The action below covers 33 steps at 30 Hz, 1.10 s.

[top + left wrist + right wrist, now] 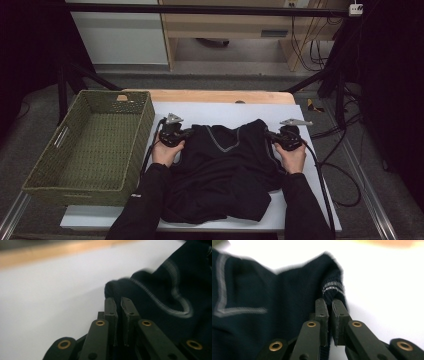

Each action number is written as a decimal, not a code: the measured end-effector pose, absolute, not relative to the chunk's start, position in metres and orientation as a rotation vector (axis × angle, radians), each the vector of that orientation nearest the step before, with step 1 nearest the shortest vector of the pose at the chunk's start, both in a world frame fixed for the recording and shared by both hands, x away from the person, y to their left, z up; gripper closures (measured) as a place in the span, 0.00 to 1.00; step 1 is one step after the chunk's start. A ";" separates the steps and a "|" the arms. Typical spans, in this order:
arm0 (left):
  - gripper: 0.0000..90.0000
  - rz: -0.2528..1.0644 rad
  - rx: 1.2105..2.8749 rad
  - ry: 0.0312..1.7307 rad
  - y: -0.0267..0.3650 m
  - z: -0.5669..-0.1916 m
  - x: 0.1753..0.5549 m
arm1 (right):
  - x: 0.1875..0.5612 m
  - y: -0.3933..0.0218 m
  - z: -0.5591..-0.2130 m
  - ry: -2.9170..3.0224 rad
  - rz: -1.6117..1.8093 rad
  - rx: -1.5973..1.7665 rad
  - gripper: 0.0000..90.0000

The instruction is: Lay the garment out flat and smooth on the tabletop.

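The dark sweater [225, 170] lies rumpled mid-surface, right of the green basket [90, 145]. Both grippers have it: the left gripper [117, 301] pinches a shoulder, the right gripper [328, 302] a striped cuff, fingers pressed together on cloth. Grasping looks done — spreading, folding and putting it away remain.

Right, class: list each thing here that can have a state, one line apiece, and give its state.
dark garment: rumpled, spread on the white sheet, pinched at both upper corners
left gripper: shut on the garment's edge
right gripper: shut on the garment's striped edge
green woven basket: upright, open-topped, nothing inside
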State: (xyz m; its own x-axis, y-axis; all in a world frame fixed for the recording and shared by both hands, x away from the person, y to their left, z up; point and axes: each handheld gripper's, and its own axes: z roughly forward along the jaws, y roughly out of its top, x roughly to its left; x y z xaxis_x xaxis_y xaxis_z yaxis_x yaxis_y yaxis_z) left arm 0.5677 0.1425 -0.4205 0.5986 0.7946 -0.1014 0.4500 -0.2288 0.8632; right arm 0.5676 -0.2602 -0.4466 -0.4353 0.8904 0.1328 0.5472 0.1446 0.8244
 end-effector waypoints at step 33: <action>0.43 0.529 1.904 1.180 0.154 -0.442 0.605 | 0.556 -0.258 -0.463 2.182 0.963 1.366 0.95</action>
